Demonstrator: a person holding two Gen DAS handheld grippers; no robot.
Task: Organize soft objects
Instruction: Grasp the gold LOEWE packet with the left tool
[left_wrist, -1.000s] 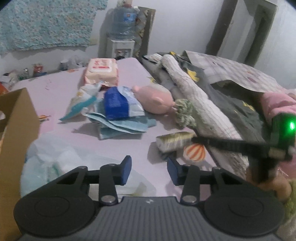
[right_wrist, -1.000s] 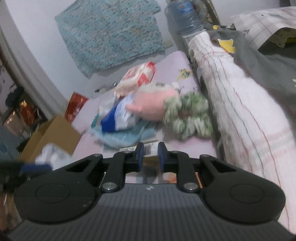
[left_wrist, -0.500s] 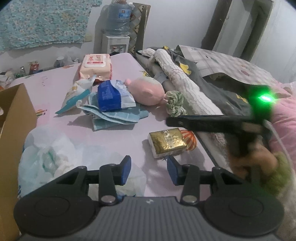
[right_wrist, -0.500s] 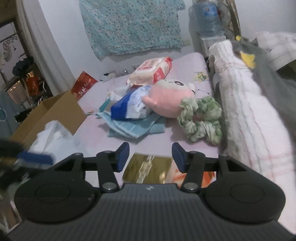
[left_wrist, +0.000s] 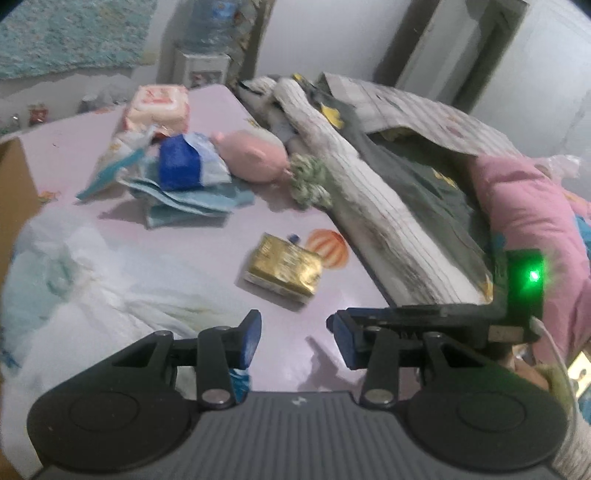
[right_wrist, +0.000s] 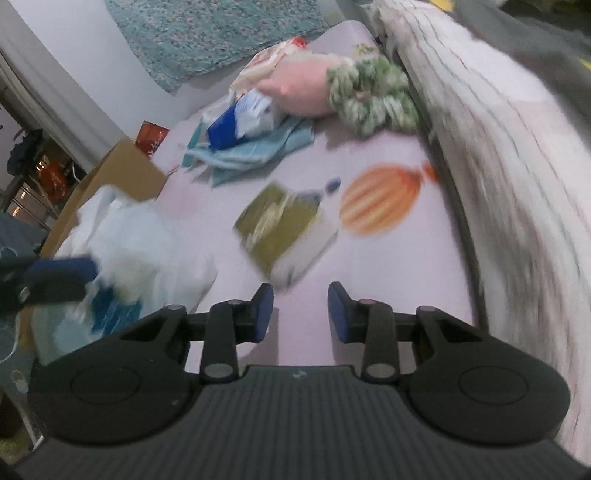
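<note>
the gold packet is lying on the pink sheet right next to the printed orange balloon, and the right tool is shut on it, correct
Not quite. The gold packet does lie on the pink sheet beside the printed orange balloon, but the right tool is not shut on it: its jaws stand apart with nothing between them, short of the packet. The right wrist view shows this.

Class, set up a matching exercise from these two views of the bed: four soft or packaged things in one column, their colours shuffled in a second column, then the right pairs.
Column 1
1. plush toy
2. soap packet
3. scrunchie
4. folded towel

Column 2
A. green and white
B. gold
C. light blue
D. pink

Pairs: 1-D, 2-B, 3-A, 4-C
</note>
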